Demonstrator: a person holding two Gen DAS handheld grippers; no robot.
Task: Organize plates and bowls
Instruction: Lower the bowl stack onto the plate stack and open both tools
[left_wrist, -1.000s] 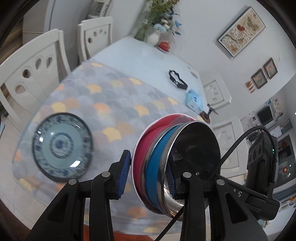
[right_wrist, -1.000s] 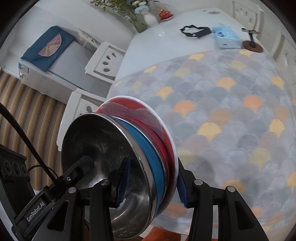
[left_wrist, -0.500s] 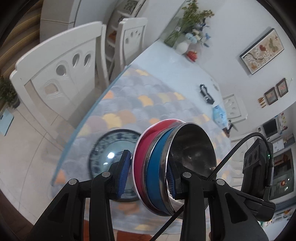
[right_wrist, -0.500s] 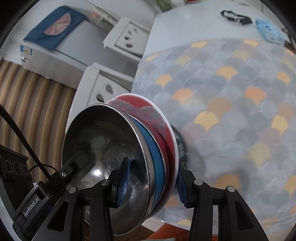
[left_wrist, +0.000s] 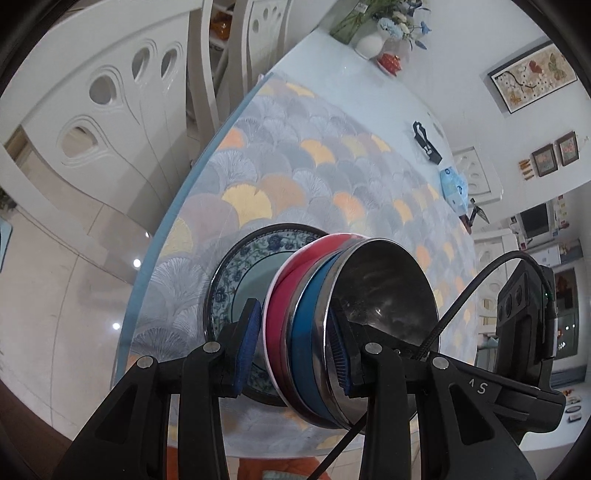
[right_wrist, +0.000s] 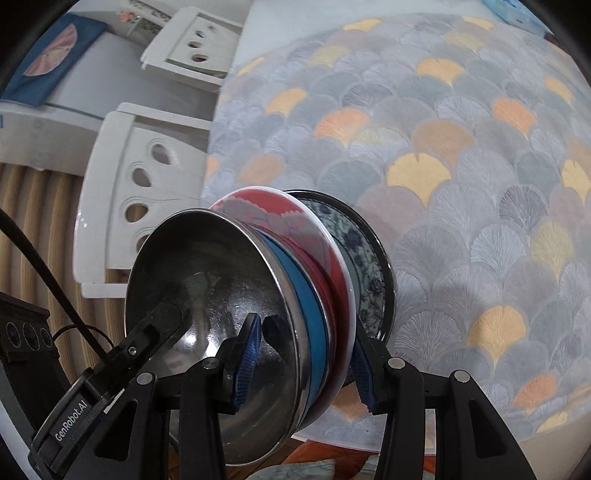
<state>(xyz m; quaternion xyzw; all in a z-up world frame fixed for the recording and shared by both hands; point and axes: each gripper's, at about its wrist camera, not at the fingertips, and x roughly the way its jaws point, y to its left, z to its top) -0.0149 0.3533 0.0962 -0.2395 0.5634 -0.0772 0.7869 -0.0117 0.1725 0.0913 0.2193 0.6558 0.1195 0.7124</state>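
A stack of a red plate (left_wrist: 280, 295), a blue bowl (left_wrist: 306, 332) and a steel bowl (left_wrist: 384, 291) hangs tilted between both grippers. My left gripper (left_wrist: 293, 350) is shut on one side of its rim. On the opposite side my right gripper (right_wrist: 304, 369) is shut on the same stack: red plate (right_wrist: 280, 214), blue bowl (right_wrist: 303, 306), steel bowl (right_wrist: 207, 288). Right under the stack a blue-and-white patterned plate (left_wrist: 236, 273) lies on the scale-patterned tablecloth (left_wrist: 288, 155) near the table's corner. Whether the red plate touches it I cannot tell.
White chairs (left_wrist: 110, 103) stand close along the table's left edge (left_wrist: 170, 221). Far back on the table are a vase of flowers (left_wrist: 369, 40), a black object (left_wrist: 424, 140) and a blue tissue pack (left_wrist: 452, 184). Open patterned cloth (right_wrist: 461, 166) spreads to the right of the stack.
Both grippers have carried the stack left and down across the table. The patterned plate, earlier off to the left, now lies directly under the stack.
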